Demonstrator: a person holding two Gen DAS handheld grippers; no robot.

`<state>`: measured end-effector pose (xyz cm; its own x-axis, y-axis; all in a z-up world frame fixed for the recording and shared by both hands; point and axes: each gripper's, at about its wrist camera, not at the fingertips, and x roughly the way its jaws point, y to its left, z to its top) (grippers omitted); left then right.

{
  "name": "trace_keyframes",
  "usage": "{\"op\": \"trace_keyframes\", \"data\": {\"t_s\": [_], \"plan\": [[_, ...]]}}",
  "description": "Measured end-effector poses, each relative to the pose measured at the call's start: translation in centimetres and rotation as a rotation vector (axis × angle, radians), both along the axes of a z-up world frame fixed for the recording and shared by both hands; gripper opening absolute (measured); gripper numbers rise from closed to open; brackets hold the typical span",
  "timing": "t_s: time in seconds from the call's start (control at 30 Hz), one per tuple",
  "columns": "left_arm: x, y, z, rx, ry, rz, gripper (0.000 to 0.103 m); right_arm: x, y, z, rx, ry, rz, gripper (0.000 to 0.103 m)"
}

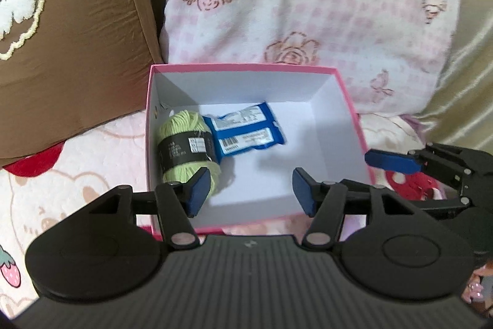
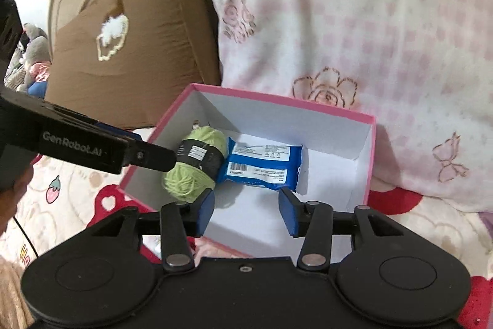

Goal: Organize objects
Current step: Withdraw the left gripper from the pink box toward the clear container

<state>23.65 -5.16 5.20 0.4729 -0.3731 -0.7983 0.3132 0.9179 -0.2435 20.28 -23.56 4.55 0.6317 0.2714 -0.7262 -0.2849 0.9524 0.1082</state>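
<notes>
A pink box [image 1: 246,67] with a white inside sits open on the bed. Inside lie a green yarn ball [image 1: 181,144] with a black label and, touching its right side, a blue packet [image 1: 246,131]. My left gripper [image 1: 250,190] hovers over the box's near edge, open, with nothing between its blue pads. A blue pad [image 1: 391,160] of my right gripper shows just right of the box. In the right wrist view the right gripper [image 2: 249,211] is open and empty above the box [image 2: 277,99], near the yarn [image 2: 192,165] and packet [image 2: 265,167]. The left gripper's fingers [image 2: 148,158] reach in from the left.
A brown cushion [image 1: 77,36] leans behind the box on the left. A pink-and-white floral pillow [image 1: 308,5] stands behind it. The bedspread [image 1: 46,190] carries cartoon and strawberry prints. Plush toys [image 2: 34,51] sit far left. The right half of the box floor is bare.
</notes>
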Motion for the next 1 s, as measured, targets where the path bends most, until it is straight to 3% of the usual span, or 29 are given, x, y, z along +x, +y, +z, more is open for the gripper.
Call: {"op": "trace_keyframes", "data": {"t_s": [0.13, 0.2, 0.4, 0.67, 1.0], "plan": [[-2.5, 1.1, 1.5, -0.023, -0.008, -0.012, 0.063, -2.6, 0.1, 1.8, -0.016, -0.036, 0.020, 0.063], [-3.6, 1.6, 2.1, -0.020, -0.019, -0.018, 0.064, -3.8, 0.1, 2.5, -0.024, -0.052, 0.025, 0.075], [-6.6, 2.3, 3.2, -0.006, -0.033, -0.072, 0.075, -7.6, 0.7, 4.1, -0.059, -0.087, 0.040, 0.086], [-9.8, 2.1, 4.3, 0.000, -0.074, -0.131, 0.086, -11.8, 1.8, 5.4, -0.071, -0.116, 0.081, 0.091], [-12.8, 0.7, 3.1, 0.009, -0.059, -0.201, 0.096, -15.9, 2.2, 4.8, -0.102, -0.101, 0.159, 0.091]]}}
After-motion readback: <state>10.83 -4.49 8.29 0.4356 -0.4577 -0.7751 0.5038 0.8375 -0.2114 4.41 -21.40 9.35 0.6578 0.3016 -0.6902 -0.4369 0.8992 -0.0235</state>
